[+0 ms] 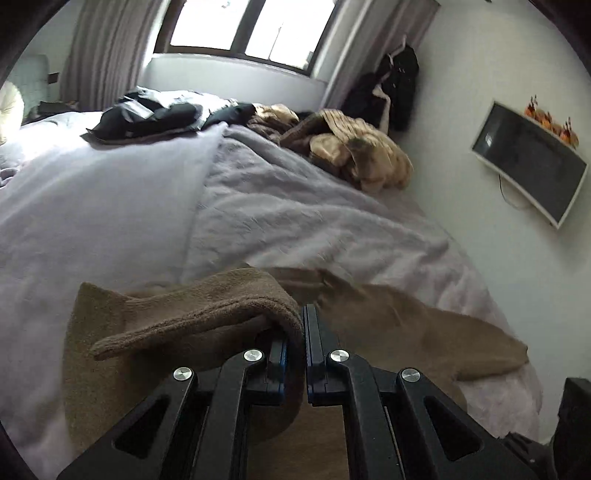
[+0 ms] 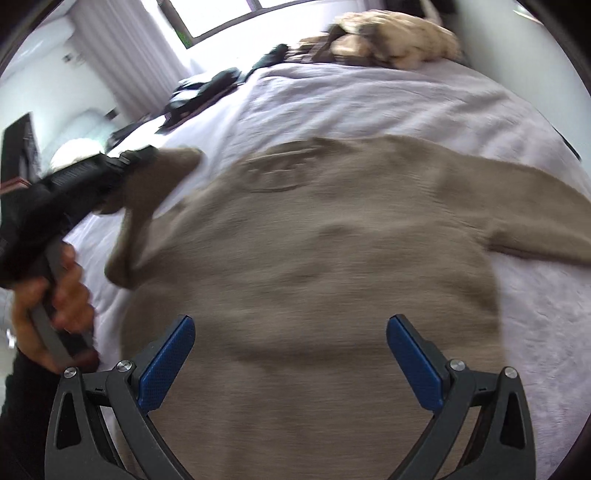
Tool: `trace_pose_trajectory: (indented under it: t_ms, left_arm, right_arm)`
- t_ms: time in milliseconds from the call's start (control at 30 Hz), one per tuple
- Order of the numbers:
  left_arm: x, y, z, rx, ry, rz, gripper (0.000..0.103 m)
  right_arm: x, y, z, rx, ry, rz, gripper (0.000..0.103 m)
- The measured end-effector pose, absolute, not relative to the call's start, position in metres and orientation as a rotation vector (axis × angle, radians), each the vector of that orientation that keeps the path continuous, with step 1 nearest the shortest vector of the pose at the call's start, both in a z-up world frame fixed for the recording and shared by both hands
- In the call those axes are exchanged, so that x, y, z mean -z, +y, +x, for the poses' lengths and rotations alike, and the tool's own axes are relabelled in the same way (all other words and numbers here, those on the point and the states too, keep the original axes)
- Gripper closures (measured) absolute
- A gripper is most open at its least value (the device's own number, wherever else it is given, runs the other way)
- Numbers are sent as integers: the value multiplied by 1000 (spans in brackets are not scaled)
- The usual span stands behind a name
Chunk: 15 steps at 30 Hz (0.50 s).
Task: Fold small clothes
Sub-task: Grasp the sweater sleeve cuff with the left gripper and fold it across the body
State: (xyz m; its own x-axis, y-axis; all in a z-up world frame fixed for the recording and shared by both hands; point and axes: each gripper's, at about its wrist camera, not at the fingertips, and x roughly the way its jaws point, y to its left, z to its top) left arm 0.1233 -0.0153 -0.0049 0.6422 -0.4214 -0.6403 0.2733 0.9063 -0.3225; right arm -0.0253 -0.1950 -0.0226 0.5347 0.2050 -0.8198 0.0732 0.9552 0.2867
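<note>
A small brown sweater [image 2: 317, 258] lies spread on the pale bed cover [image 2: 369, 99]. My left gripper [image 1: 303, 328] is shut on the cuff of its sleeve [image 1: 207, 306], which drapes over the left finger and is lifted off the bed. In the right wrist view the left gripper [image 2: 147, 155] appears at the left, held by a hand [image 2: 55, 302], with the sleeve [image 2: 147, 206] pulled up from the sweater's side. My right gripper [image 2: 290, 328] hangs open above the sweater's lower body, its blue pads [image 2: 168, 365] wide apart with nothing between them. The other sleeve [image 2: 535, 221] lies flat to the right.
Dark clothes [image 1: 155, 116] and a heap of tan and cream garments [image 1: 354, 147] lie at the far end of the bed. A window [image 1: 243, 29] and curtains are behind. A dark wall-mounted screen [image 1: 528, 162] hangs on the right wall, past the bed's edge.
</note>
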Motion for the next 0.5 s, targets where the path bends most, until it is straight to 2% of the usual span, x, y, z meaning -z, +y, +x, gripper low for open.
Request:
trace_pose_trajectory:
  t_ms: [133, 233, 267, 300, 333, 367, 500]
  left_arm:
    - [48, -80, 126, 420, 891, -80, 95]
    - [62, -87, 111, 404, 904, -9, 91]
    - [64, -89, 110, 409, 916, 1, 68]
    - [65, -89, 109, 417, 926, 4, 30]
    - [61, -86, 105, 400, 902, 4, 19]
    - [53, -81, 99, 372, 851, 9, 16]
    - [22, -53, 84, 416, 808, 12, 16]
  right_arm:
    - [40, -231, -25, -15, 1038, 354, 0]
    - [53, -252, -23, 18, 1061, 386, 0]
    - [57, -257, -22, 27, 1067, 394, 0]
    - [61, -261, -19, 35, 1074, 406, 0]
    - [62, -265, -17, 36, 1076, 411, 0]
    - [63, -266, -14, 37, 1075, 411, 0]
    - [56, -255, 4, 22, 1068, 332, 0]
